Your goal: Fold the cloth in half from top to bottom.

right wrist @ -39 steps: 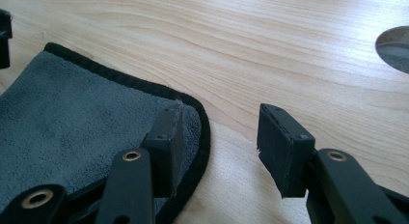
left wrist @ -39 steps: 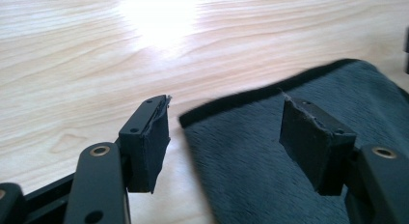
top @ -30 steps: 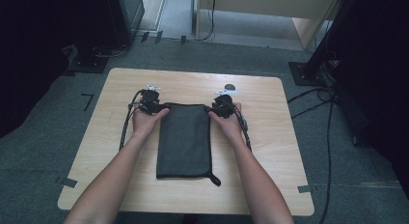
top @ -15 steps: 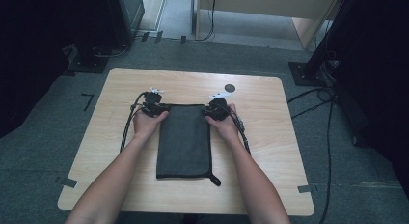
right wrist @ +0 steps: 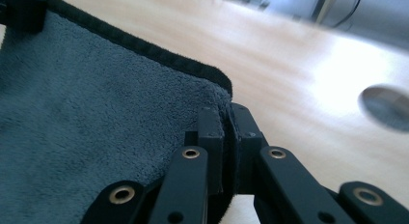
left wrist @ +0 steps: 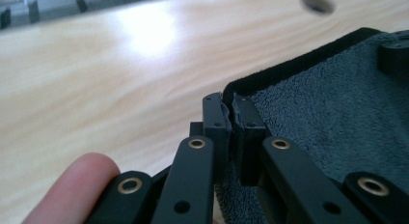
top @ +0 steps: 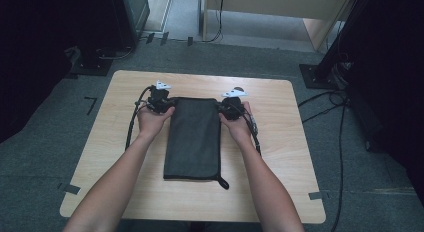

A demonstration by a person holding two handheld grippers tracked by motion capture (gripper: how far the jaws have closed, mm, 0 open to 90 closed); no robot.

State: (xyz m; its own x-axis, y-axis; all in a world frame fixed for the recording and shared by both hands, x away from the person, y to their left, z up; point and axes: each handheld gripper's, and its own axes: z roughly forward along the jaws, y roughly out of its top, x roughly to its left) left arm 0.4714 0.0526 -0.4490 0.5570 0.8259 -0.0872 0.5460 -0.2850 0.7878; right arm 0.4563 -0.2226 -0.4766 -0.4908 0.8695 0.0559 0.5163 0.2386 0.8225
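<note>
**Towel pinched at both far corners**

A folded dark grey towel [top: 194,139], plush with a black bound hem, lies lengthwise mid-tabletop [top: 290,157] of pale wood grain. Left gripper [left wrist: 230,119] and right gripper [right wrist: 224,121] fingers have just closed, clamped on its far corners.

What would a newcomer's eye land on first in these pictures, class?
First, the dark grey towel, folded into a long strip, lying down the middle of the wooden table. Next, the left hand-held gripper and right hand-held gripper, each pinching one far corner of it. In the gripper views, the jaws have just closed on the towel's black-edged corners, with cloth between them.
</note>
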